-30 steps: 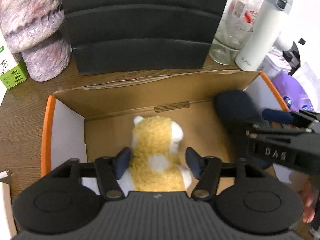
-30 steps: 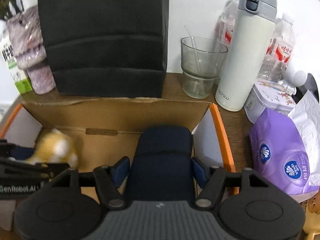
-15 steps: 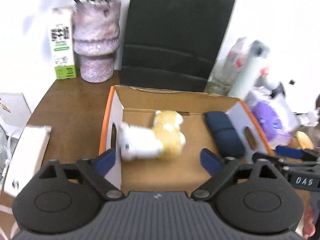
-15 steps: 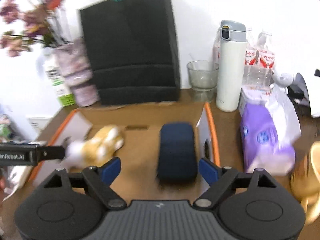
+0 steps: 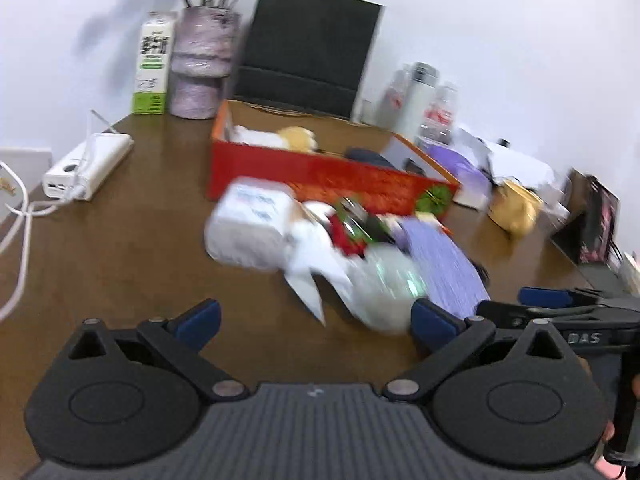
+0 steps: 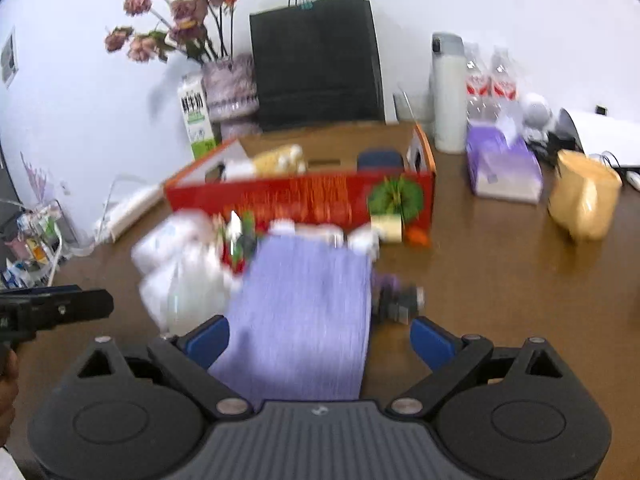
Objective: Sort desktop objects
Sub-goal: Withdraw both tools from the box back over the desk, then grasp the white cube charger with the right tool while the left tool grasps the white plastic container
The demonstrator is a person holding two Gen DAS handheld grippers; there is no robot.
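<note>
A red and orange cardboard box (image 5: pixel 320 172) (image 6: pixel 304 196) stands on the brown table and holds a yellow and white plush toy (image 5: pixel 294 138) (image 6: pixel 280 158) and a dark blue case (image 5: pixel 366 156) (image 6: pixel 378 159). In front of it lies a blurred pile: a white tissue pack (image 5: pixel 248 224) (image 6: pixel 168 240), a purple cloth (image 5: pixel 444 260) (image 6: pixel 308 312), a clear bag (image 5: pixel 384 276) and small red and green things. My left gripper (image 5: pixel 316 316) is open and empty above the table before the pile. My right gripper (image 6: pixel 320 334) is open over the purple cloth, not gripping it.
A black paper bag (image 6: pixel 316 60), a vase of dried flowers (image 6: pixel 230 88), a milk carton (image 5: pixel 154 64) and a white flask (image 6: pixel 448 92) stand behind the box. A purple tissue pack (image 6: pixel 502 164) and a yellow bag (image 6: pixel 584 196) lie right. A white power strip (image 5: pixel 88 164) lies left.
Both grippers opened, let go of the plush toy and the blue case in the box, and pulled back and up. The pile in front of the box has come into view.
</note>
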